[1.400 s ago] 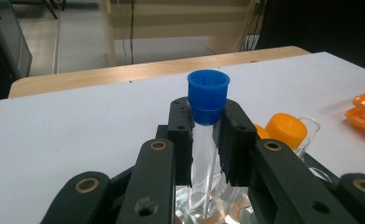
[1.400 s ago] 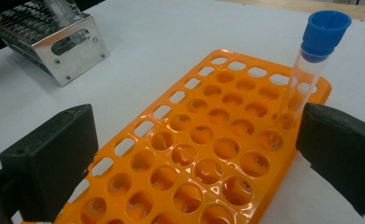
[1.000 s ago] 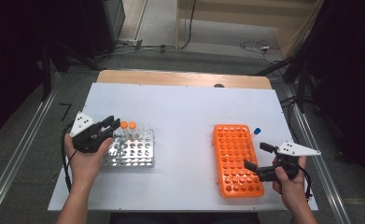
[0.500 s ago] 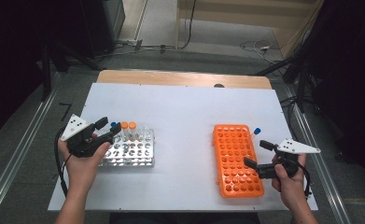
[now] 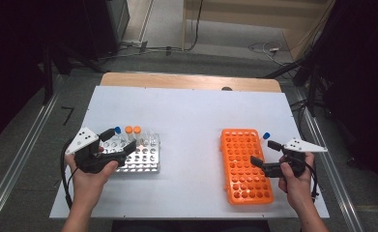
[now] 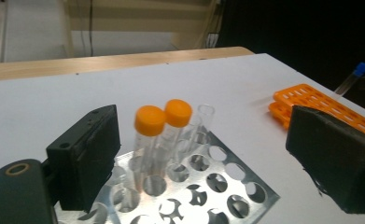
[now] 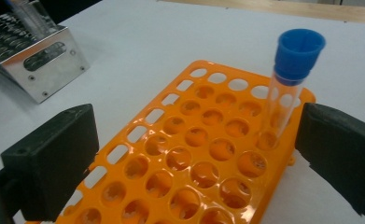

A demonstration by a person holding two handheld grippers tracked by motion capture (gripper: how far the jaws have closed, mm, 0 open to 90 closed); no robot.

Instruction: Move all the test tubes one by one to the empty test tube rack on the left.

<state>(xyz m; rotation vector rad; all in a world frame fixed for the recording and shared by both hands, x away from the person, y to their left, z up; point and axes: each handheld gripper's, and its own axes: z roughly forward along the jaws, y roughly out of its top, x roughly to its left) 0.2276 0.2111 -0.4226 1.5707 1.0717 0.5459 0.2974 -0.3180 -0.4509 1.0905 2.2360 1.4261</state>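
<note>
A metal rack (image 5: 145, 157) at the left holds two orange-capped tubes (image 5: 133, 130) and a blue-capped tube (image 5: 117, 129). My left gripper (image 5: 118, 140) sits at the rack's left end, open. Its jaws have just been opening, and they press on nothing. In the left gripper view the orange-capped tubes (image 6: 164, 116) stand upright ahead of the left gripper (image 6: 208, 158), next to a clear uncapped tube (image 6: 205, 116). An orange rack (image 5: 244, 166) at the right holds one blue-capped tube (image 7: 292, 70) in a far corner hole. My right gripper (image 5: 265, 153) is open beside that rack's right edge.
The white tabletop (image 5: 191, 116) lies between the two racks, with a wooden strip (image 5: 191, 81) along its far edge. Cables trail from both grippers. Dark floor and metal rails run along both sides of the table.
The left gripper has drawn back leftward from over the metal rack, and its jaws have spread apart. The right hand and its gripper have stayed where they were.
</note>
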